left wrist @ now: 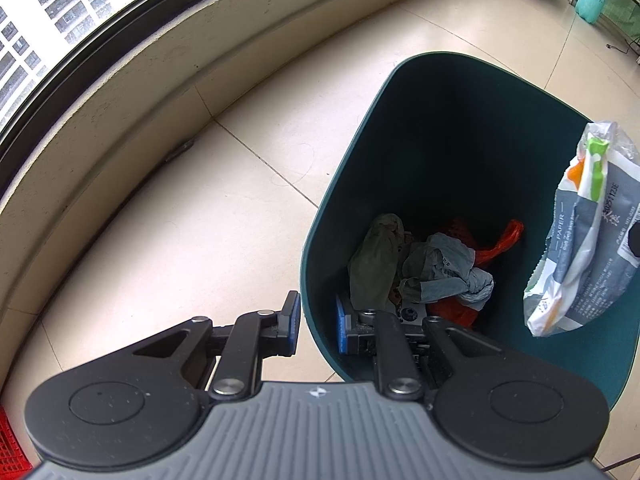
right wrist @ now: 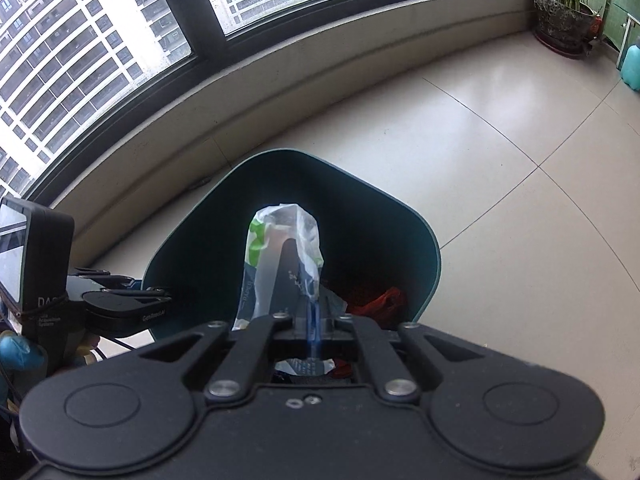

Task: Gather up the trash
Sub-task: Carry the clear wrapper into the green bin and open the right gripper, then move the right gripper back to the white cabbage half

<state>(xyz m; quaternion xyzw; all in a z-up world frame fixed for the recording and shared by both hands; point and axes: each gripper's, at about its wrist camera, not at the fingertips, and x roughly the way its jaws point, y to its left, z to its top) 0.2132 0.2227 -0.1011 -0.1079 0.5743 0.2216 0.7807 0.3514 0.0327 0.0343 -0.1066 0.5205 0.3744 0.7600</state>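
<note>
A dark green trash bin (left wrist: 452, 128) stands on the tiled floor, with crumpled paper (left wrist: 444, 268), a grey-green wad and red plastic inside. My left gripper (left wrist: 318, 320) straddles the bin's near-left rim, one blue pad outside and one inside, with a gap on either side of the wall. My right gripper (right wrist: 314, 320) is shut on a white, grey and green plastic tissue wrapper (right wrist: 280, 256) and holds it over the bin's mouth (right wrist: 360, 220). The wrapper (left wrist: 584, 232) also hangs at the right in the left wrist view.
A curved low wall and windows run along the far side. A potted plant (right wrist: 560, 16) and a teal bottle (left wrist: 590, 0) stand in the far right corner. A red crate edge (left wrist: 10, 448) shows at bottom left. Tiled floor surrounds the bin.
</note>
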